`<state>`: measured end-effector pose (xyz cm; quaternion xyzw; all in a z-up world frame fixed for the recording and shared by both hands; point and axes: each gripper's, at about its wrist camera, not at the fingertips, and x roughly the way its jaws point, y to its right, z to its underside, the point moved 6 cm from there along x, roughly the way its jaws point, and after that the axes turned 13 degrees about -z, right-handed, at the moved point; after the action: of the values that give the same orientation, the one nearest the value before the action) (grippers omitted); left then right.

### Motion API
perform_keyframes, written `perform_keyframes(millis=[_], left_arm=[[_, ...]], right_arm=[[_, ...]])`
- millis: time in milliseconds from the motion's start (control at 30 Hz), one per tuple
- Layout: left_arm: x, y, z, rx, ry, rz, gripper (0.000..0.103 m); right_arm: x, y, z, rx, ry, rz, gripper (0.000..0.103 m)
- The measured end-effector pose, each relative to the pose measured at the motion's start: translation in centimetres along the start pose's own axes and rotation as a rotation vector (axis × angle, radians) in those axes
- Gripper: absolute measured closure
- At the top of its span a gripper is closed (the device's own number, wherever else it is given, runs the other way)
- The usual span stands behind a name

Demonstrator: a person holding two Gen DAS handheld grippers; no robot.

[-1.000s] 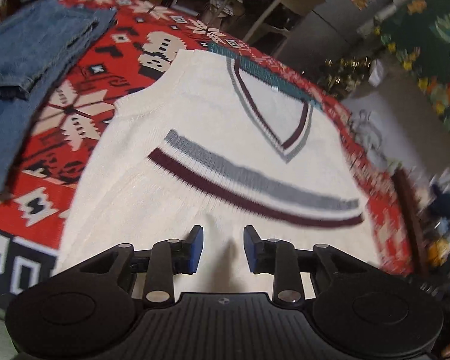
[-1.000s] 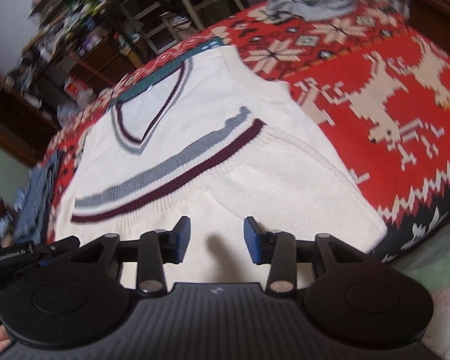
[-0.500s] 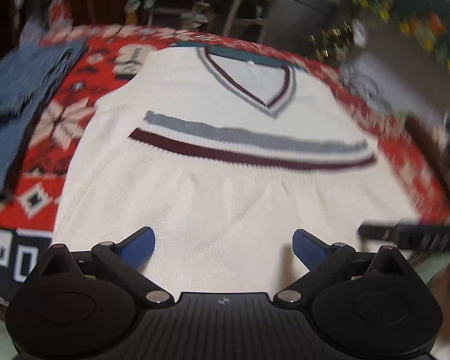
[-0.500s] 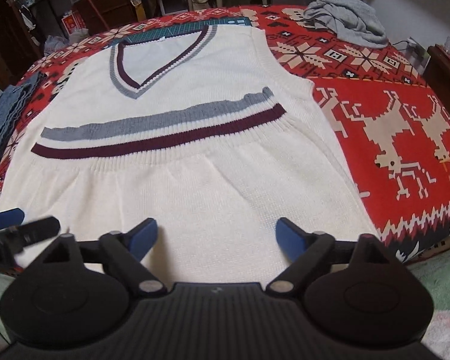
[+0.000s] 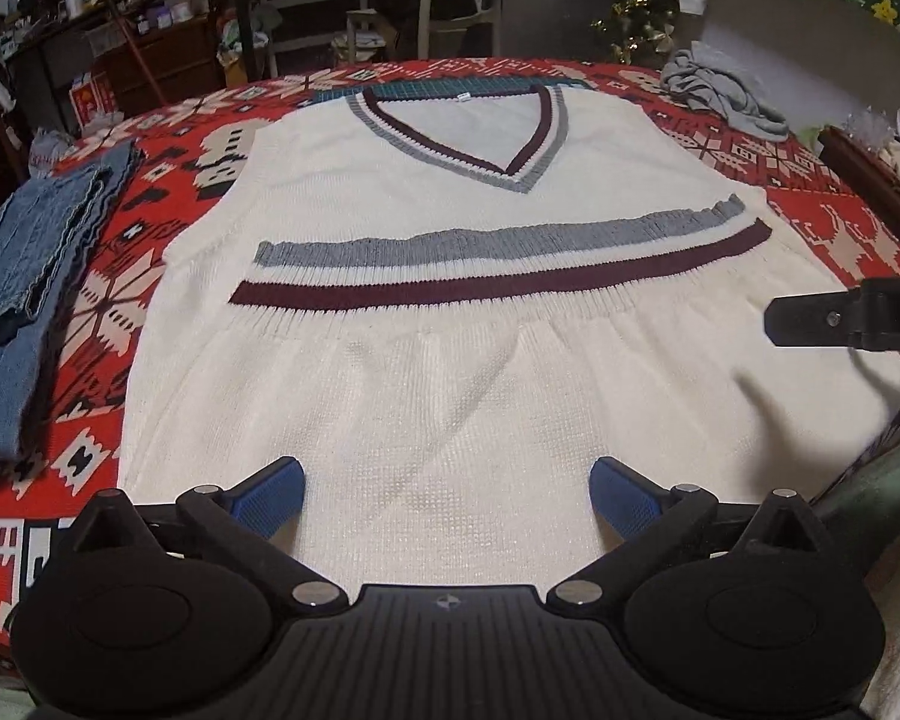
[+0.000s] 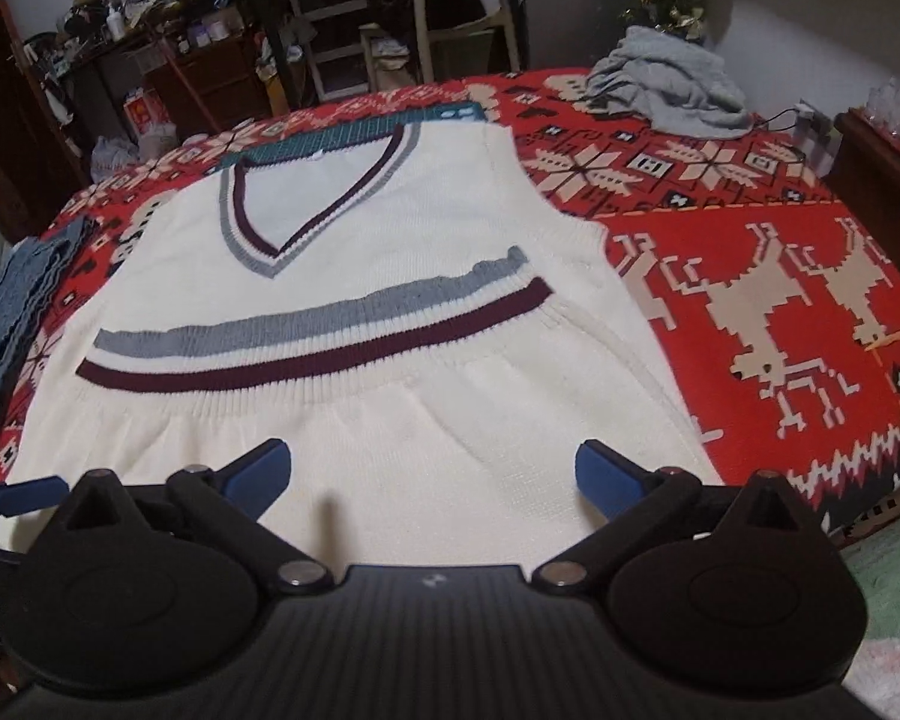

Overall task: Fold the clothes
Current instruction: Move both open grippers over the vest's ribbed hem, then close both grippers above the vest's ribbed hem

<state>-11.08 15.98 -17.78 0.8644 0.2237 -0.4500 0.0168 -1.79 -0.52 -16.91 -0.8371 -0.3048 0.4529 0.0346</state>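
Now both of your grippers hang over the near end of the cream knitted vest (image 5: 450,276), which lies flat, front up, on the red patterned blanket (image 6: 750,276). Its V-neck (image 5: 468,138) points away toward 12 o'clock, and the hem has been turned up so the grey and maroon bands (image 5: 486,264) cross the middle of the chest.

Your left gripper (image 5: 447,495) has its jaws opening, already spread very wide, with only flat knit under the gap and nothing pinched. Your right gripper (image 6: 429,477) is the same: jaws opening, wide apart, blue pads clear of the cloth. From the left wrist view, part of the right tool shows at 3 o'clock over the vest's edge.

As I read it, the bottom-up fold has just been laid and let go, so you are between folds. The vest looks too broad as it lies; the next move probably calls for taking one side edge, near the armhole and near the folded lower corner, and carrying it across toward the centre. Pinch both layers together, or the turned-up hem may slip back. Watch the small puckers below the maroon band; smooth them first if you want a tidy crease.

Folded jeans (image 5: 24,276) lie at 9 o'clock in the left view, and a crumpled grey garment (image 6: 669,90) sits at 1 o'clock in the right view, both apart from the vest.
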Motion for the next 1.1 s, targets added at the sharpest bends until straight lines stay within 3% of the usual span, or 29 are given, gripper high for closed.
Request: perform_keyframes(millis=[133, 367, 500, 800, 900, 1000, 1067, 1100], left_arm=[[0.1, 0.0, -0.2, 0.012, -0.029, 0.001, 0.000], [0.4, 0.1, -0.5, 0.038, -0.076, 0.008, 0.000], [0.3, 0.1, -0.5, 0.032, -0.068, 0.007, 0.000], [0.3, -0.1, -0.5, 0.014, -0.064, 0.012, 0.001], [0.1, -0.6, -0.9, -0.017, -0.056, 0.003, 0.013], [-0.4, -1.8, -1.6, -0.070, -0.048, 0.000, 0.043], [-0.9, -2.6, -2.2, -0.122, -0.043, 0.028, 0.069], [-1.2, -3.0, -2.4, -0.146, -0.038, 0.042, 0.073]], right_arm=[[0.6, -0.5, 0.3, -0.001, -0.025, -0.077, 0.001], [-2.2, -2.7, -1.9, -0.131, 0.091, -0.154, 0.001], [-2.3, -2.9, -2.8, -0.192, 0.088, -0.060, 0.001], [-2.2, -3.1, -2.4, -0.206, 0.076, -0.083, 0.004], [-2.7, -3.2, -2.9, -0.212, 0.076, -0.092, 0.010], [-3.2, -2.9, -3.5, -0.213, 0.074, -0.077, 0.015], [-3.4, -2.4, -3.7, -0.179, 0.059, -0.112, 0.019], [-3.5, -2.2, -3.9, -0.162, 0.052, -0.130, 0.029]])
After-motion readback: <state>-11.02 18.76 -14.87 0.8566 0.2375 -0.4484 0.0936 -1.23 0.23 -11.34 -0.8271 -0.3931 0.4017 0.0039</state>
